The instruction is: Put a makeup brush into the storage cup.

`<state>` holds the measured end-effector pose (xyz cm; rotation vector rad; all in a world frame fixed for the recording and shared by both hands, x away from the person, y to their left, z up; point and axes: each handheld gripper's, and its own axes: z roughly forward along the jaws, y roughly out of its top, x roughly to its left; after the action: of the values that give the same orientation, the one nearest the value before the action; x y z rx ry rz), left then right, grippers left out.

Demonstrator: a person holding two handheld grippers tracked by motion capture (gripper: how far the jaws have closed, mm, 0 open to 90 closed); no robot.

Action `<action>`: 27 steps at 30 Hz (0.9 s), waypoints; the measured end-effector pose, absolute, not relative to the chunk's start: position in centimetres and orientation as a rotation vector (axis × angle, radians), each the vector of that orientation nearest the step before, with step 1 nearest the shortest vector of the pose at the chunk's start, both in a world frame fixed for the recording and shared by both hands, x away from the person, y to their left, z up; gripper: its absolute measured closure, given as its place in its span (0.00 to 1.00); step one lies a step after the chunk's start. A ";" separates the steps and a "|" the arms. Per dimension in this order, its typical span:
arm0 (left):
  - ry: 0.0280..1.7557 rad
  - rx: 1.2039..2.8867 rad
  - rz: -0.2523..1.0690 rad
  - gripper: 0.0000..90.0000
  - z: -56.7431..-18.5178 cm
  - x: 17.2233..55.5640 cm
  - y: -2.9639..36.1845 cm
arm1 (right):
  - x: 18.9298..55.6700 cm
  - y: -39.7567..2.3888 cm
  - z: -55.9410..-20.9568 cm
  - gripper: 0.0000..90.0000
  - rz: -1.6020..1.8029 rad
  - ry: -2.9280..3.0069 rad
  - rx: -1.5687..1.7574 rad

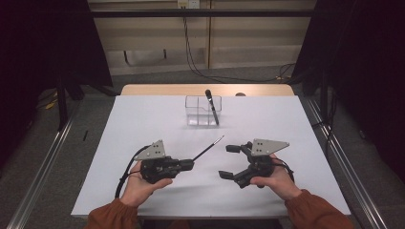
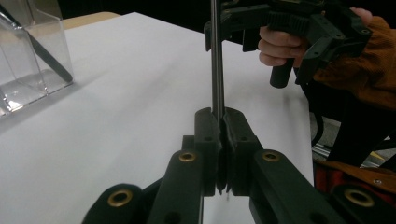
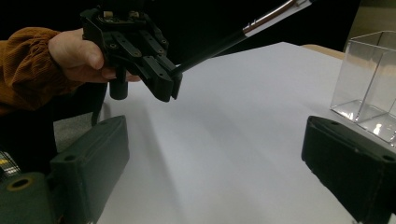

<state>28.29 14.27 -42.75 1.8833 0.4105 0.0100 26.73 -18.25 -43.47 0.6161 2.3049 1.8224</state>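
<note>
One pen (image 1: 208,149) is clamped in the left gripper (image 1: 189,164), the right gripper (image 1: 228,161) gapes empty; next, drop it into the far clear holder (image 1: 204,110).

pen (image 2: 216,56): top end cut off by upper edge in left gripper view | clear box (image 3: 373,88): right part cut off in right gripper view | second pen (image 1: 211,107) in box: tip too small to tell

Slim black pen (image 1: 208,149) with silvery tip: you had it clamped by its rear end, raised off white table (image 1: 157,114), tip slanting up and away toward clear box (image 1: 203,110). Second dark pen (image 1: 212,107) leaned upright-tilted inside that box.
</note>
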 end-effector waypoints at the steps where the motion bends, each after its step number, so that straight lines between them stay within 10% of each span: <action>1: 0.405 1.884 0.006 0.95 -42.7 28.3 14.2 | 26.8 -18.2 -43.4 0.08 1.830 2.302 0.617; 13: 0.396 1.860 0.004 0.95 -42.7 28.2 13.6 | 26.9 -17.5 -42.7 0.05 1.878 2.260 0.647; 27: 0.388 1.858 -0.002 0.95 -42.9 28.2 13.2 | 27.5 -17.3 -42.5 0.29 1.947 2.247 0.687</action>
<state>28.17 13.21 -42.94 1.8581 0.3876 -0.0016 27.51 -17.28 -42.55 0.6871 2.2474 1.9468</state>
